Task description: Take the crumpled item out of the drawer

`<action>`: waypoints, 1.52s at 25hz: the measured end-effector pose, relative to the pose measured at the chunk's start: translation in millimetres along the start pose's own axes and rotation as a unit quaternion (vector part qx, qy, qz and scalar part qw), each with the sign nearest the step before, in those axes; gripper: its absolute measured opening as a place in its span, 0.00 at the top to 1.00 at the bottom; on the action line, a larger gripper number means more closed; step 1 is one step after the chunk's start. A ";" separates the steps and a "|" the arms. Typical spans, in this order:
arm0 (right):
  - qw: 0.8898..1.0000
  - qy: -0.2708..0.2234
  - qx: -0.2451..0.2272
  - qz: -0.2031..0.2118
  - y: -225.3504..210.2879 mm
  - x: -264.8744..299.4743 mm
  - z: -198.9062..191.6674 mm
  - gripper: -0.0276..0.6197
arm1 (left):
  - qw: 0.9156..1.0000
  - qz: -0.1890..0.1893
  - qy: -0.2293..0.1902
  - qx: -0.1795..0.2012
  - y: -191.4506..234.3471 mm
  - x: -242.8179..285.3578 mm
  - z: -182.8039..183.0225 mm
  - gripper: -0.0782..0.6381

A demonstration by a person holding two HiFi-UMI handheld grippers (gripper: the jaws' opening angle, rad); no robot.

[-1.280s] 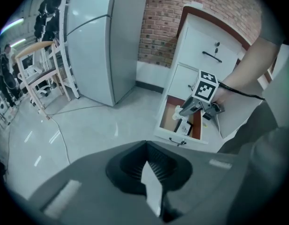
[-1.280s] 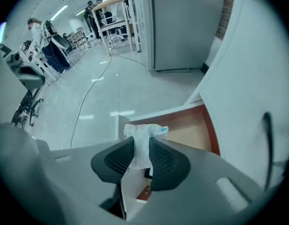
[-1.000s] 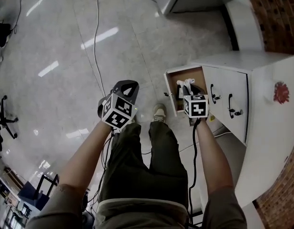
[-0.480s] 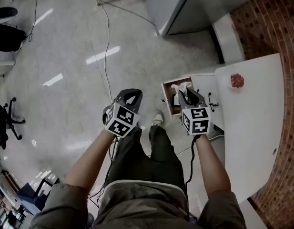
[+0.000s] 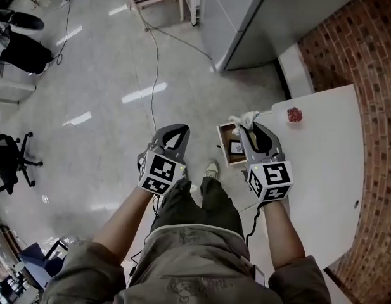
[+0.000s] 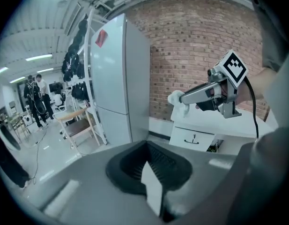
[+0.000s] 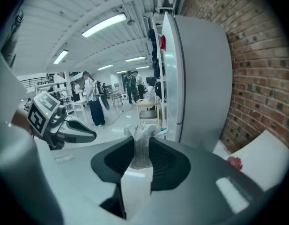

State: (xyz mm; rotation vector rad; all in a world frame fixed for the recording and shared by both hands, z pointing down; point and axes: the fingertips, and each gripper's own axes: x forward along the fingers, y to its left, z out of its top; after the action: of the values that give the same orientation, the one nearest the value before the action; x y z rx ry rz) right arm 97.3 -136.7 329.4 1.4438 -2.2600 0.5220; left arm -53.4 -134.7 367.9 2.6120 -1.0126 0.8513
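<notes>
Crumpled item (image 5: 244,118): white, pinched in the right tool (image 5: 247,129), in the air over the far end of the open drawer (image 5: 223,143) and higher than the tabletop (image 5: 319,163).
Right tool: jaws closed tight on the crumpled item, whose wad sticks out past the tips.
Drawer: pulled out of the white cabinet (image 6: 196,137), brown inside, with a small pale thing (image 5: 236,147) lying in it.
Left tool (image 6: 149,163): jaws together with nothing between them, held in the air above the floor (image 5: 87,75), beside the drawer but apart from it.
Tabletop: white, with a small red thing (image 5: 294,114) near its far edge.
</notes>
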 end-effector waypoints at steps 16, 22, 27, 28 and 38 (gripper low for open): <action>0.981 -0.159 -0.105 0.024 59.1 -121.8 173.8 0.75 | 0.976 0.090 -0.165 0.107 5.1 -148.2 174.6 0.89; 0.972 -0.203 -0.118 0.028 81.4 -160.5 210.5 0.75 | 0.966 0.103 -0.194 0.137 -1.1 -189.9 209.6 0.89; 0.963 -0.233 -0.131 0.031 100.3 -191.3 230.2 0.75 | 0.965 0.109 -0.207 0.116 -9.6 -218.8 218.5 0.89; 0.961 -0.236 -0.138 0.031 104.0 -195.5 233.3 0.75 | 0.965 0.109 -0.210 0.111 -10.5 -222.3 219.4 0.89; 0.959 -0.241 -0.147 0.041 110.0 -201.1 239.5 0.75 | 0.961 0.126 -0.227 0.100 -7.6 -239.2 232.0 0.89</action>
State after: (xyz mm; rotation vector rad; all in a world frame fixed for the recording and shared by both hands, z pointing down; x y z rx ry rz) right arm 41.0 -63.1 11.1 1.4385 -2.6330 -0.1680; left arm -88.9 -87.8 39.8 2.9746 -1.4689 0.4186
